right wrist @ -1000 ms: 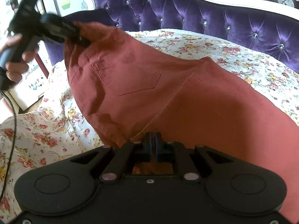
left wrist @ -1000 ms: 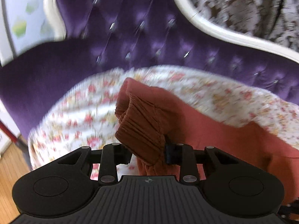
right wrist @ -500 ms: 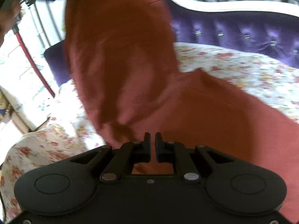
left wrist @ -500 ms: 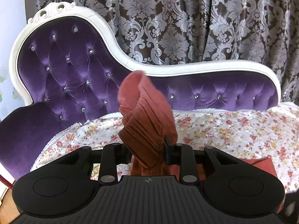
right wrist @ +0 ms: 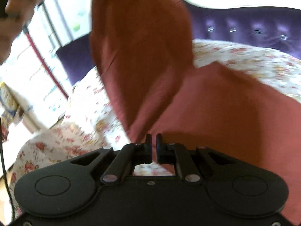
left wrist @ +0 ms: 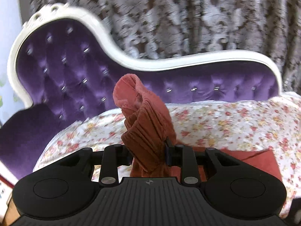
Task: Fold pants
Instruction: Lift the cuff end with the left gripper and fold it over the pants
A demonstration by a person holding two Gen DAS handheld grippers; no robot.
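Blur covers most of the left wrist view, so the curtain [left wrist: 188,18] behind shows only as grey smear. I see one left gripper [left wrist: 148,153] here, and its two jaws stand narrow and clamp the gathered elastic waistband of the pants [left wrist: 146,131]. The rust-red cloth rises from the jaws in one bunched loop, and its lower part is hidden under the gripper body. One flat corner of the same pants lies at the lower right on the floral sheet [left wrist: 235,124]. One purple tufted sofa [left wrist: 65,71] with a white frame stands behind. The sheet to the right of the loop is bare and gives wide room.

From the right wrist view, everything is also smeared. One right gripper [right wrist: 153,141] shows, its two jaws nearly together with a thin slit between them. I think they pinch an edge of the pants [right wrist: 216,103], but the cloth inside the slit is hard to make out. One big lifted fold hangs from the top edge, where the dark gripper holding it is cut off. One hand [right wrist: 11,18] is partly cut off at the upper left. Sheet lies bare at the left, down to its edge.
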